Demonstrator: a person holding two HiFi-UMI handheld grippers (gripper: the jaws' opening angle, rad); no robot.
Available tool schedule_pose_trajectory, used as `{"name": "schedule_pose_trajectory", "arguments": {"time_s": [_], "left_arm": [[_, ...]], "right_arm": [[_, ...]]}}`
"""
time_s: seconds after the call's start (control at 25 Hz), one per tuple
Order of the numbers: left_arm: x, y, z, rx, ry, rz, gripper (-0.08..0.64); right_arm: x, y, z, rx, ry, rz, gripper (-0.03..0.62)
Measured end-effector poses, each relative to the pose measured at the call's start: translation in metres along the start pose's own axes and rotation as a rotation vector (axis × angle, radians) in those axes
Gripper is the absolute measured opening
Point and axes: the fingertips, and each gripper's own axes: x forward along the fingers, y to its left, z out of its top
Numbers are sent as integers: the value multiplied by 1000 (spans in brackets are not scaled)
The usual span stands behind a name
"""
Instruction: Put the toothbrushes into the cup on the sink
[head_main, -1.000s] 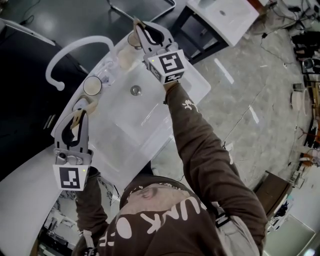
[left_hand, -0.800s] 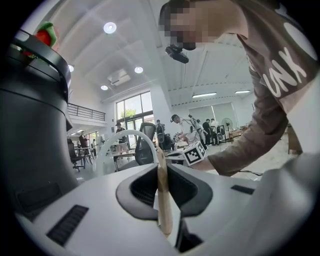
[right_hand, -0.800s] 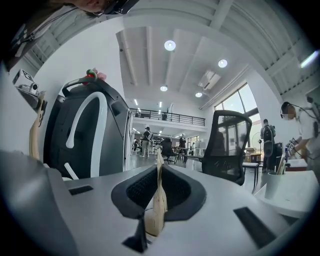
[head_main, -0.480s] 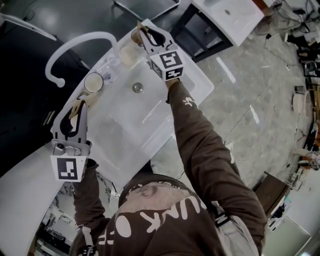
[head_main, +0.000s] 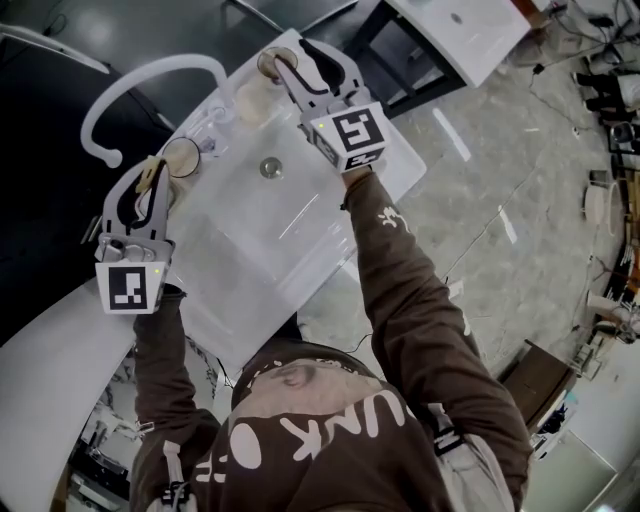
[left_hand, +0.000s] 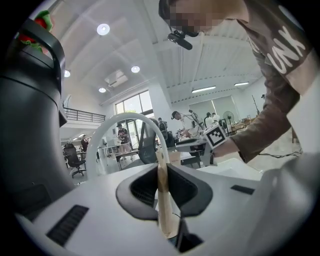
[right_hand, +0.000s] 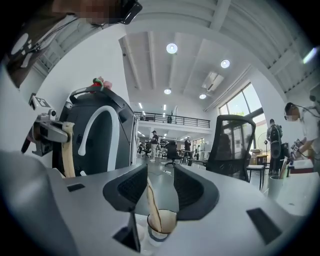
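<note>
My right gripper (head_main: 296, 56) hovers over a cup (head_main: 267, 63) at the far corner of the white sink (head_main: 330, 205). Its jaws are opening. A wooden toothbrush (right_hand: 151, 205) stands loose between them, its lower end in the cup (right_hand: 162, 223). My left gripper (head_main: 152, 172) is shut on a second wooden toothbrush (left_hand: 163, 192), which is pinched upright between the pads. It sits just beside another cup (head_main: 182, 157) at the faucet's base. In the right gripper view, the left gripper (right_hand: 50, 132) shows at the left with its toothbrush (right_hand: 67, 150).
A tall white arched faucet (head_main: 150, 72) rises behind the basin, with clear handles (head_main: 215, 125) at its foot. The drain (head_main: 270, 168) lies mid-basin. A pale round object (head_main: 250, 100) sits near the right cup. A dark counter lies beyond and stone floor to the right.
The right jaws have spread apart, leaving the toothbrush standing in the cup. The left gripper has carried its toothbrush forward, up to the cup by the faucet.
</note>
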Motion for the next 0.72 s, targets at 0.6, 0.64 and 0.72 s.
{"name": "schedule_pose_trajectory", "arguments": {"time_s": [0.6, 0.64, 0.72], "left_arm": [[37, 8, -62, -64, -1, 47, 41], [36, 8, -59, -64, -6, 46, 41], [31, 7, -52, -48, -19, 45, 43]], "right_arm": [[-60, 20, 38, 27, -79, -3, 175], [-63, 21, 39, 28, -77, -8, 175], [-70, 27, 45, 23, -79, -12, 175]]}}
